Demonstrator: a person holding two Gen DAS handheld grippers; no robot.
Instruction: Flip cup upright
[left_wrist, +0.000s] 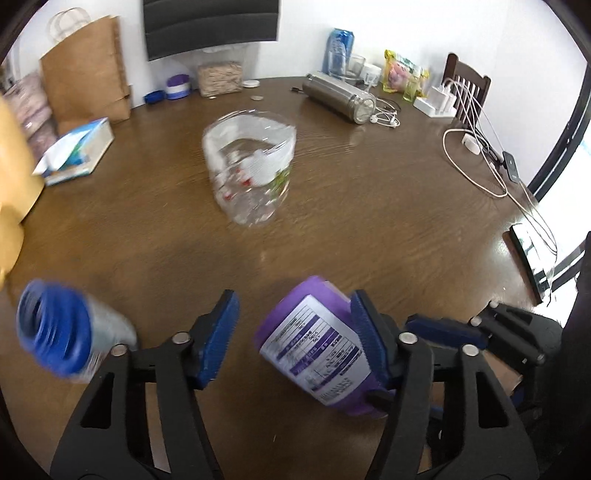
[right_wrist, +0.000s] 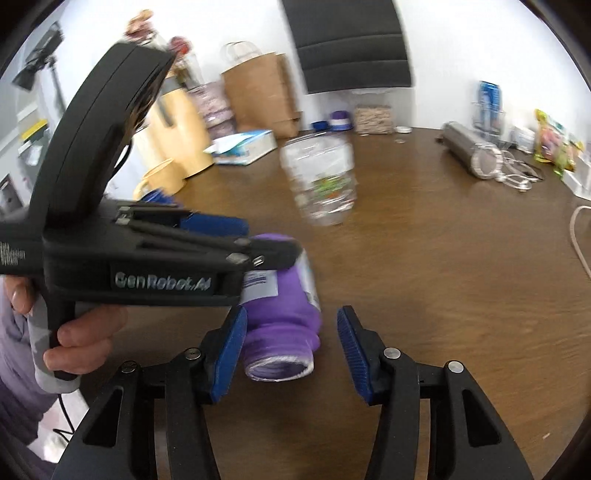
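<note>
Right wrist view: both grippers gape apart — purple cup lies between.

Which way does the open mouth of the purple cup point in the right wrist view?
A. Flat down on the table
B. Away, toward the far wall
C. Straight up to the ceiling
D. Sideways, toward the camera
D: the purple cup lies tilted on its side, and its round open mouth faces the camera, low between the open fingers of the right gripper.
</note>
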